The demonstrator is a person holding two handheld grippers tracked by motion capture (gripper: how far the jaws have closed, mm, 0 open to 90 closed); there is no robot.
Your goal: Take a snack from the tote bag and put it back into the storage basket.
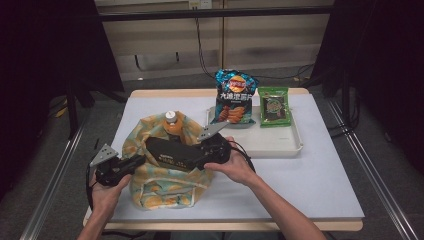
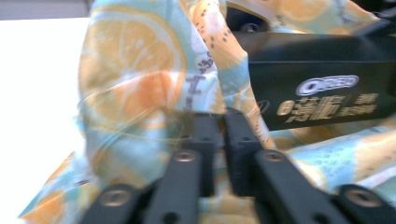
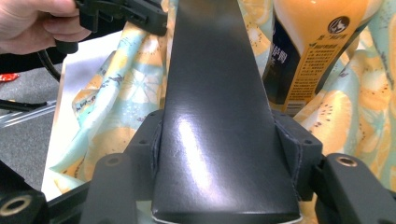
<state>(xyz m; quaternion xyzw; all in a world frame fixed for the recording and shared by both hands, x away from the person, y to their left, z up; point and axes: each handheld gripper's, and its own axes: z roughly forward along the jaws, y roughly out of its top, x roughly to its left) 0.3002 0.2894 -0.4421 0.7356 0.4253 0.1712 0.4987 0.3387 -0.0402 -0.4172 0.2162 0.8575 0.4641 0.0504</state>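
R gripper [image 1: 200, 156] clamps one end of a long black box [image 1: 172, 154], pads tight on both sides; box hangs level over the mouth of the orange-print bag [image 1: 165, 187] lying on the white table [image 1: 310, 180]. L gripper [image 1: 131, 163] is pinched shut on the bag's fabric edge at the left, jaws nearly touching. Juice bottle [image 1: 171, 124] stands upright inside the bag, just behind the box.

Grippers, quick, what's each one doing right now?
Left gripper: shut on the fruit-print bag.
Right gripper: shut on the black box.
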